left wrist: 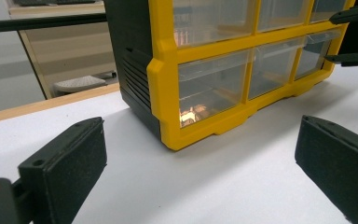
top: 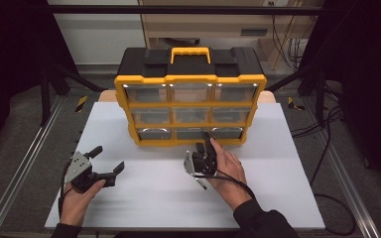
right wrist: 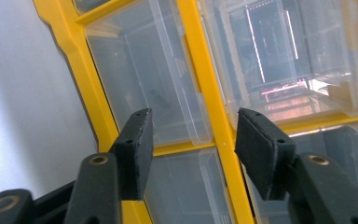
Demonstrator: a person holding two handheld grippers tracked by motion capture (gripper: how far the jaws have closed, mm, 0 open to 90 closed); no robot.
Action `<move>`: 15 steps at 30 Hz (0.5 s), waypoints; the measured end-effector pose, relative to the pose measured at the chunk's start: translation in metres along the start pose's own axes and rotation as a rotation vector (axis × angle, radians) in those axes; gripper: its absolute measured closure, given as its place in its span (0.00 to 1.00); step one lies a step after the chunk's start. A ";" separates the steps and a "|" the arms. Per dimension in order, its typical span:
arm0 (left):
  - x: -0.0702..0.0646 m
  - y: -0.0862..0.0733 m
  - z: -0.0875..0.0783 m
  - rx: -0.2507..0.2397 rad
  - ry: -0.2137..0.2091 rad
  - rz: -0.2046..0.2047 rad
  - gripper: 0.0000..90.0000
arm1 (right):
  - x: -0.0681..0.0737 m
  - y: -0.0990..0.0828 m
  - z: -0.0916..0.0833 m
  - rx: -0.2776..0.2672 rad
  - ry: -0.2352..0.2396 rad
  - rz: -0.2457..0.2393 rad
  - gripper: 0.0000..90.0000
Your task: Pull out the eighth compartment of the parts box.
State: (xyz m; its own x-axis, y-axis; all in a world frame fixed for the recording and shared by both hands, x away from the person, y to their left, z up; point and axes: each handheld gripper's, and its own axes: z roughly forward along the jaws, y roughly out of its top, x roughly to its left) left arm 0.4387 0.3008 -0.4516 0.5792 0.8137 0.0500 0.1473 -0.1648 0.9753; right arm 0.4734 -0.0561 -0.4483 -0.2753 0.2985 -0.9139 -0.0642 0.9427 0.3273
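A yellow and black drawer cabinet (top: 191,79) with a yellow handle stands at the back of the white table top (top: 154,198). It has three rows of clear plastic drawers, all pushed in. My right gripper (top: 203,141) is turned on its side just in front of the bottom row's middle drawer (top: 188,133). In the right gripper view its jaws (right wrist: 191,140) stand apart either side of a yellow divider bar (right wrist: 205,93), touching nothing. My left gripper (top: 108,158) rests low at the table's left with its jaws wide open (left wrist: 200,158), facing the cabinet's left corner (left wrist: 165,88). One bottom drawer (left wrist: 209,88) holds small coppery parts.
Aluminium rails (top: 25,163) run along both sides of the table. Cables (top: 327,144) trail over the floor at the right. A wooden cabinet (top: 203,25) and black frame posts stand behind. My right gripper's jaw tips (left wrist: 333,38) show in the left gripper view, far right.
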 end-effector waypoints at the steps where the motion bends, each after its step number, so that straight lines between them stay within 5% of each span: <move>1: 0.000 0.000 0.000 -0.001 -0.002 0.000 0.02 | 0.001 0.000 0.003 0.000 0.000 -0.014 0.55; 15: 0.002 0.000 0.000 -0.005 -0.003 -0.006 0.02 | 0.008 -0.002 0.022 0.042 -0.037 -0.058 0.64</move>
State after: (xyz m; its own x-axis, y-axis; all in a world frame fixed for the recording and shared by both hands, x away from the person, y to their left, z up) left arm 0.4398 0.3026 -0.4511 0.5810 0.8128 0.0432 0.1466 -0.1566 0.9767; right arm 0.4922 -0.0526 -0.4618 -0.2368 0.2481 -0.9393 -0.0388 0.9637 0.2643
